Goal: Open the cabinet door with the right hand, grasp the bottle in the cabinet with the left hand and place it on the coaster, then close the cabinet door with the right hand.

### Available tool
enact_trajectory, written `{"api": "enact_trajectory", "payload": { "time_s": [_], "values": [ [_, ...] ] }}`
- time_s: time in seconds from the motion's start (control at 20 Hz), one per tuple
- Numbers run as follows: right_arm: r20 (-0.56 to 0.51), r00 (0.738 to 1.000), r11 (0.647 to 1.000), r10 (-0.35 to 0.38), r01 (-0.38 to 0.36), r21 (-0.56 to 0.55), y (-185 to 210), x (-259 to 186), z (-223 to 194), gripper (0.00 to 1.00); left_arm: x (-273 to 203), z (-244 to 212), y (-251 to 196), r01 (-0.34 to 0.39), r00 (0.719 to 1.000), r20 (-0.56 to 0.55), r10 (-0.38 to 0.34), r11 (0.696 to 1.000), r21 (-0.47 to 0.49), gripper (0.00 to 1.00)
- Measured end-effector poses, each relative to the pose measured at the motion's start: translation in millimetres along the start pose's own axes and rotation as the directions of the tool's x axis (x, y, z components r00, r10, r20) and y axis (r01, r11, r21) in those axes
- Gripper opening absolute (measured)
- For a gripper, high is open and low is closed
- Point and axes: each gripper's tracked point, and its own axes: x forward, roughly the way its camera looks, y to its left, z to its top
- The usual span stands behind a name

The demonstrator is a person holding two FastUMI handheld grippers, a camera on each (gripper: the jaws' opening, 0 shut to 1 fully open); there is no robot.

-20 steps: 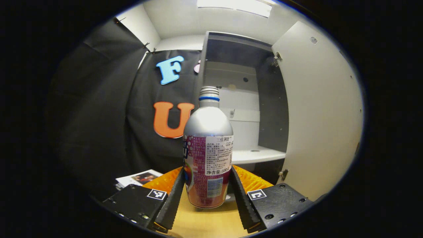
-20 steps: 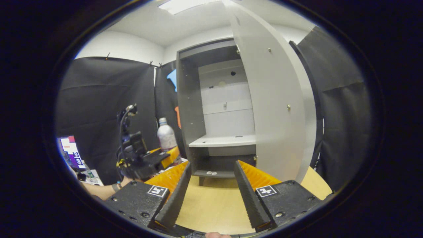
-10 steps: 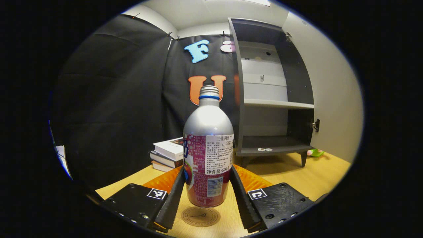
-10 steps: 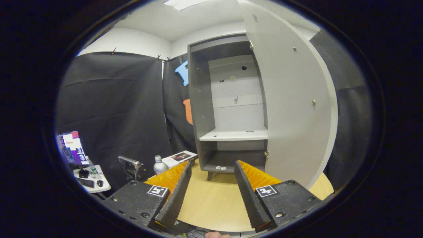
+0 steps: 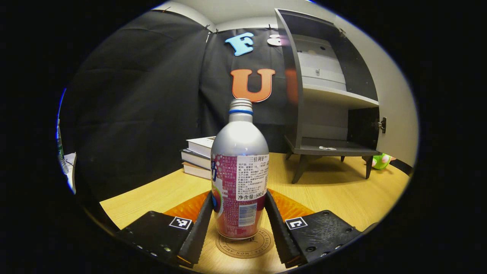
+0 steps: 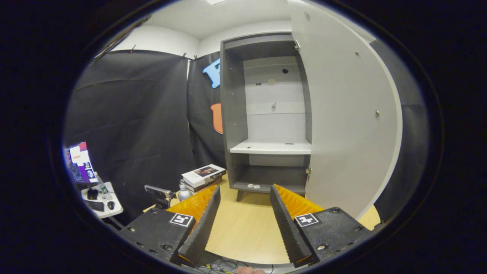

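- Left gripper (image 5: pixel 239 224): jaws clamped on the lower body of the bottle (image 5: pixel 239 179), one on each side; bottle upright, cap on.
- Bottle sits over the round coaster (image 5: pixel 258 243) on the bench (image 5: pixel 335 194); base looks at or just above the coaster. Cannot tell if it touches yet.
- Landmark is the cabinet (image 5: pixel 327 102): bottle and coaster are out in front of it, off toward its hinge-free side and well clear of its legs.
- Right gripper (image 6: pixel 243 224): jaws wide, nothing between them, hanging in front of the cabinet and facing its open front.
- Cabinet door (image 6: pixel 350 125) swung fully open at the cabinet's far side; shelves look bare apart from small white bits on the bottom one.
- Step in hand, my read: set the bottle down on the coaster. Keep it vertical, lower straight, centre the base inside the coaster's rim, and spread the jaws only once the weight is on the bench. Then back out level so the pads don't drag the label and tip it.
- Door closing waits for the right gripper; not yet done.
- Counts: one bottle, one coaster, one cabinet with one door, two grippers.
- Stack of books (image 5: pixel 199 156) beside the cabinet, three by my count; one green toy (image 5: pixel 380 160) behind the cabinet's leg.
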Motion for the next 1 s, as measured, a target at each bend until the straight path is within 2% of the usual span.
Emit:
{"api": "enact_trajectory", "payload": {
  "time_s": [0.35, 0.4, 0.45, 0.6, 1.0],
  "values": [
    [0.0, 1.0, 1.0, -0.005, 0.005, 0.003, 0, 12, 1, 0.83, 5, -13, 2, 0.009, 0.999, -0.037, -0.009, 1.0, 0.007, 0.74],
    [-0.001, 1.0, 1.0, -0.004, 0.004, 0.002, 1, 13, 0, 0.83, 5, -10, 0, 0.017, 1.0, -0.021, -0.017, 1.0, 0.003, 0.84],
    [-0.002, 1.0, 1.0, -0.004, 0.004, 0.002, 0, 15, 1, 0.83, 5, -12, -2, 0.024, 0.999, -0.035, -0.024, 1.0, 0.013, 0.73],
    [-0.003, 1.0, 1.0, 0.0, 0.0, 0.002, 1, 20, 0, 0.83, 1, -15, -10, 0.067, 0.997, -0.038, -0.066, 0.997, 0.043, 0.78],
    [0.001, 1.0, 1.0, 0.002, -0.002, 0.006, -1, 21, -1, 0.83, -11, -23, -10, 0.099, 0.991, -0.094, -0.097, 0.995, 0.027, 0.81]
  ]
}}
